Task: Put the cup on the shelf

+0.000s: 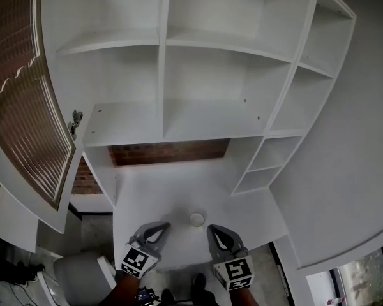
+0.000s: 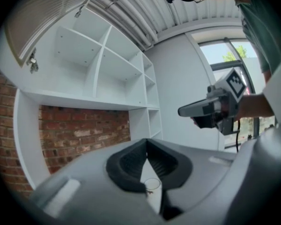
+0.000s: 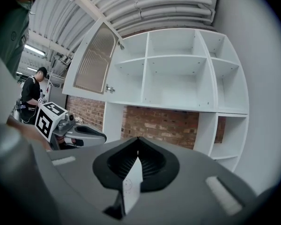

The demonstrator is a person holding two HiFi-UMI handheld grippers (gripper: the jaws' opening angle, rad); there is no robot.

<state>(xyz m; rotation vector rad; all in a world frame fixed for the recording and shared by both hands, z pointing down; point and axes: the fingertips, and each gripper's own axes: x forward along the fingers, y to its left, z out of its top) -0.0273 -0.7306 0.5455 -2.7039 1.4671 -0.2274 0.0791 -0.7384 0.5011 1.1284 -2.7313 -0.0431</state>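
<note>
Finding: the cup (image 1: 196, 219) stands upright on the white desk (image 1: 172, 187), near its front edge. Nothing touches it.

Left hand-held gripper (image 1: 163, 224): just left of the cup, jaws fully together, holding nothing.
Right hand-held gripper (image 1: 211, 229): just right of the cup and a little nearer the person, jaws likewise together and empty.

Shelf unit (image 1: 210, 101): above and beyond the cup, with every compartment in view bare. A brick wall (image 1: 169, 152) shows in the gap between the unit and the desk. A ribbed-glass cabinet door (image 1: 25, 107) stands open well above and to the left of the cup.

Assessment: the step in hand is the approach to grasp, and the task is at its start.

Recommendations:
- Neither hand-held gripper can take the cup as it stands. One must spread its jaws wider than the cup before closing in, or it is likely to push the cup along the desk.
- Use one hand-held gripper only, and keep the other clear of the cup.
- Come in level, one jaw on each side of the cup's wall, and close gently at mid-height.
- Lift straight up before travelling, and keep the cup upright.
- A compartment directly beyond the cup keeps the path away from the open door.
</note>
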